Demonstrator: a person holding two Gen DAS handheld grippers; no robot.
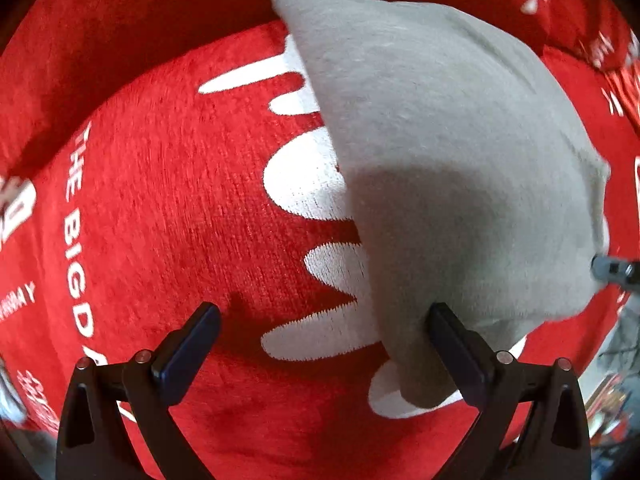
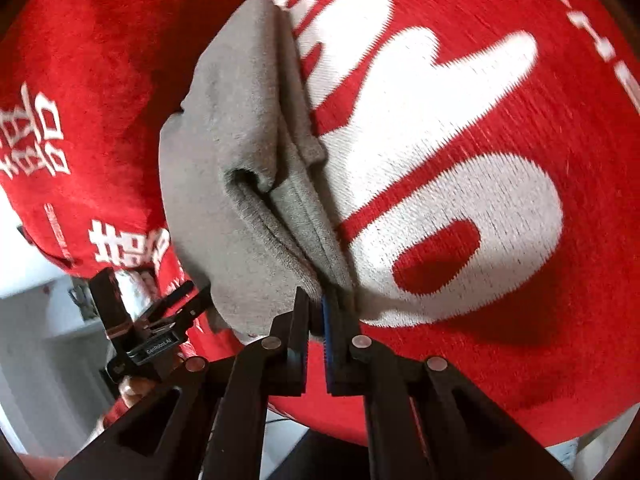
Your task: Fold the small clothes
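Your left wrist camera sits just behind the left tongs (image 1: 324, 332) and looks forward and down, very near to the red blanket (image 1: 168, 208). The grey cloth (image 1: 440, 140) fills the right half of this view. Your right wrist camera looks along the right tongs (image 2: 318, 320) from the opposite side, also very near. Both views share the grey cloth (image 2: 232, 152) and the blanket's (image 2: 540, 320) white letters. The right view also sees the left tongs (image 2: 176, 308) at its lower left.

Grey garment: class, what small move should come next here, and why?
Probably lower the grey garment onto the red blanket. The right gripper pinches its bunched edge and it hangs in folds, while the left gripper is open, gripping nothing.
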